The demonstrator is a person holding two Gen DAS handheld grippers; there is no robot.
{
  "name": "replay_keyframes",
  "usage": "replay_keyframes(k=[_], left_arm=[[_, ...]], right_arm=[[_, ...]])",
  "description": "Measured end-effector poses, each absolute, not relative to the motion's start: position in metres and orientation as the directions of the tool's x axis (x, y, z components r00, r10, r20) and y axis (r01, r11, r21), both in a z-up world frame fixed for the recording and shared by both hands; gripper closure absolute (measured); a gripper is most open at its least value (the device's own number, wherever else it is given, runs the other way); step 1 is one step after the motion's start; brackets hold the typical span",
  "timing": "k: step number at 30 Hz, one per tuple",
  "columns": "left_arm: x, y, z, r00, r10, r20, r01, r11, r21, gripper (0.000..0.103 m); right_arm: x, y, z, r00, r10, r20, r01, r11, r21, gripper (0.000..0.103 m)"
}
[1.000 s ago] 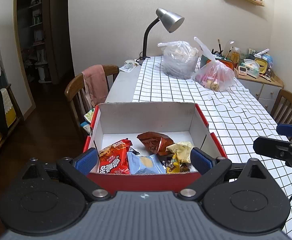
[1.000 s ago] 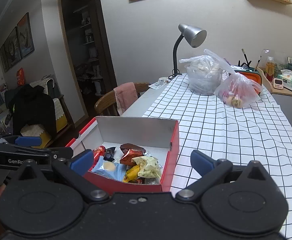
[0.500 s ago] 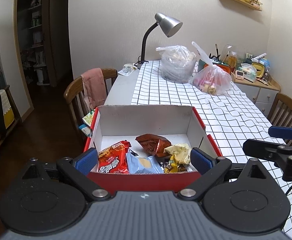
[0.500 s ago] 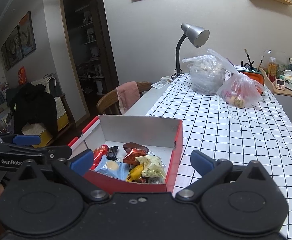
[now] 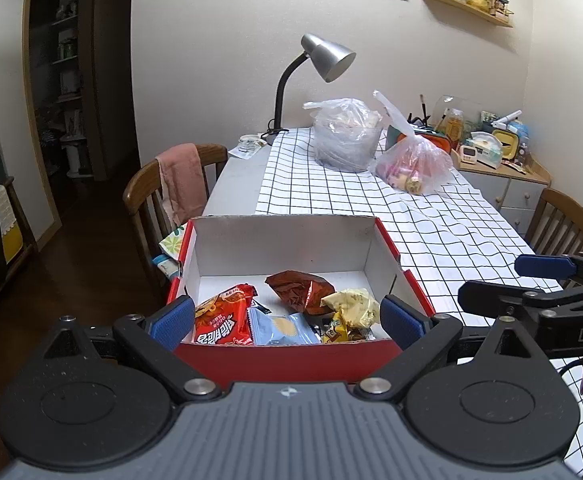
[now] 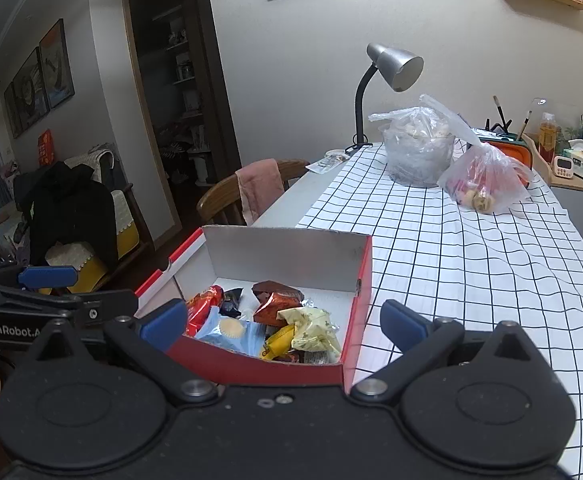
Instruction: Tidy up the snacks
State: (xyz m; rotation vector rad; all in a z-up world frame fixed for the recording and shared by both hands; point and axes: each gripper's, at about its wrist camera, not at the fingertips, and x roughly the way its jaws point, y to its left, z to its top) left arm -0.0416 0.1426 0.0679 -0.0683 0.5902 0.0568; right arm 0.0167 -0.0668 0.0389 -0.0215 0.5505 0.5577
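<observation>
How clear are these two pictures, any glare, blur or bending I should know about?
Left wrist view: sharp, evenly lit, the snacks in the red box readable; fisheye bows the door frame and walls. Right wrist view: dimmer at the left, slightly soft, the checked tablecloth lines curve; no strong glare, the desk lamp looks unlit.

Box at counter near edge, snack packets inside. Two bags at far end; lamp behind them; chair left of counter.
</observation>
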Motion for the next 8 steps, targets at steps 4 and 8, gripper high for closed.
replay_keyframes(k=[4,8], left_arm=[[-0.0434,0.1423,0.0671,0.830,0.031,-0.558,-0.072,0.996,-0.052,0.003],[-0.0433,0.1425,0.0651,0.825,0.026,-0.564,-0.070,0.996,-0.057,0.003]], right_arm=[[0.0155,-0.0675,0.0372,0.708,0.493,-0.505,-0.504,0.854,0.128,0.000],[0.0163,-0.0714,0.0346,0.710,0.486,-0.510,-0.494,0.859,0.131,0.000]])
